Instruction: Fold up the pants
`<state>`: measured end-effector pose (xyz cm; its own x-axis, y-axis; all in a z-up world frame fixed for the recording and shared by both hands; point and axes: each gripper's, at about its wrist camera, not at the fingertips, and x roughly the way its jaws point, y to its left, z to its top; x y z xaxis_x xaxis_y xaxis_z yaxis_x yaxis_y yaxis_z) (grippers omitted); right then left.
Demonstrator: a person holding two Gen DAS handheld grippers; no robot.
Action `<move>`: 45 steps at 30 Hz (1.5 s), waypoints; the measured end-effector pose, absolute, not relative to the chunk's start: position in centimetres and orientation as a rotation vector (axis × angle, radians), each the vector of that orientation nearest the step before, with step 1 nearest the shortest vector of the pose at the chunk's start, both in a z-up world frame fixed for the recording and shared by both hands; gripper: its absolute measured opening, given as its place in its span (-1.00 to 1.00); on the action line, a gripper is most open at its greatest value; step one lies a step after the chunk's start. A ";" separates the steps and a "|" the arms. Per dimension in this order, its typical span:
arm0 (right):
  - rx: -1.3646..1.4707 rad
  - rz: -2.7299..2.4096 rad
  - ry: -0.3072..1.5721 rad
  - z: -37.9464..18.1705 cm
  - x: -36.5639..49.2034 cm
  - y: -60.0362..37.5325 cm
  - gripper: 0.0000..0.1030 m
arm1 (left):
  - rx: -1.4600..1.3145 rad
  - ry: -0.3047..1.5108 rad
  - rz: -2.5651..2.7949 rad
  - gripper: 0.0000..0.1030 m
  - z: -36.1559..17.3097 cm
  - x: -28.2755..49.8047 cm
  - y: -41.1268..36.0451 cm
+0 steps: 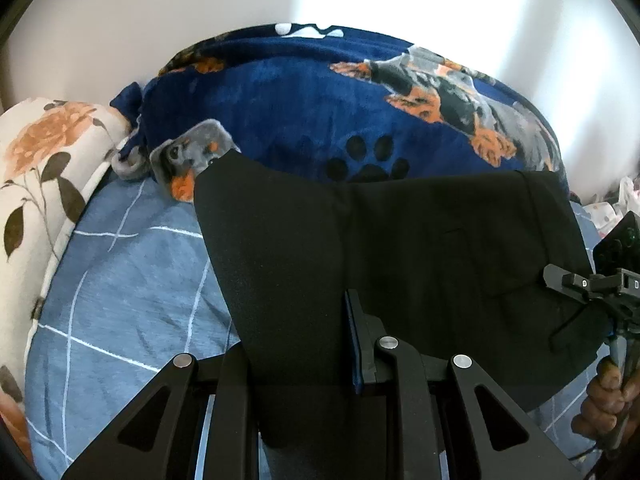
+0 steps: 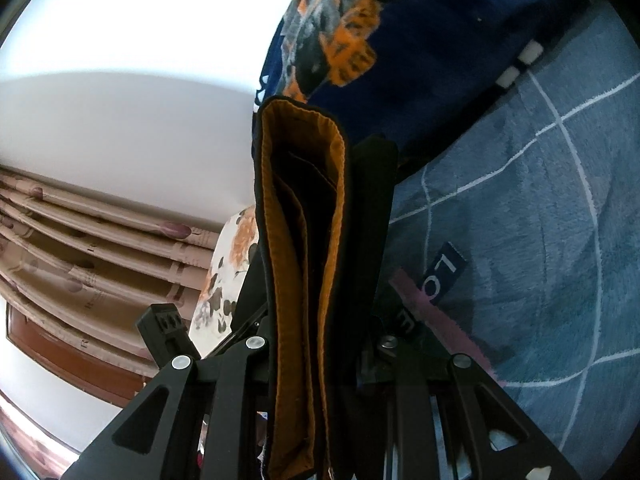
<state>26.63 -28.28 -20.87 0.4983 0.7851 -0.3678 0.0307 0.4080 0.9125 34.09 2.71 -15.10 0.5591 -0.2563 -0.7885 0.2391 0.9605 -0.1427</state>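
Holding the pants (image 1: pixel 400 248) stretched between both tools, you had them hanging just above the bed (image 1: pixel 120 280), near its far edge where the blue dog-print blanket (image 1: pixel 300 96) was heaped. Your left hand-held gripper (image 1: pixel 304 340) was clamped narrow on the black cloth: the fabric ran down between its fingers (image 1: pixel 362 344), and only the right one with its blue pad showed, the other being covered by cloth. From there the pants spread away as a broad dark sheet, one pointed corner reaching up toward the blanket's grey dog patch.

Your right hand-held gripper (image 2: pixel 320 264) was likewise closed narrow on the pants (image 2: pixel 304 280), here at the waistband, which stood up between the fingers with its orange lining (image 2: pixel 284 264) folded in several layers and facing the camera. In the left view that tool (image 1: pixel 592 284) showed at the right side, at the cloth's edge, with your hand (image 1: pixel 608 400) on its handle below.

A floral pillow (image 1: pixel 44 168) lay at the bed's left edge. The bed's cover was blue with thin white lines. Pink curtains (image 2: pixel 100 248) hung beyond, seen in the right view.
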 end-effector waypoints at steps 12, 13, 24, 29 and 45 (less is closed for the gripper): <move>1.094 0.555 0.955 -22.7 27.1 -28.8 -0.59 | -0.031 0.962 -0.274 -0.51 -17.0 35.3 3.0; 1.094 0.553 0.957 -22.8 27.1 -28.9 -0.59 | -0.033 0.964 -0.272 -0.49 -17.2 35.3 3.1; 1.093 0.527 0.977 -24.4 27.1 -29.5 -0.59 | -0.058 0.968 -0.241 -0.14 -19.3 35.3 4.3; 1.047 0.503 0.996 -24.5 27.4 -29.3 -0.57 | -0.075 0.954 -0.217 0.17 -20.2 35.1 4.9; 0.707 0.345 0.966 -22.3 26.8 -26.5 -0.40 | -0.047 0.924 -0.107 0.78 -21.0 35.3 5.2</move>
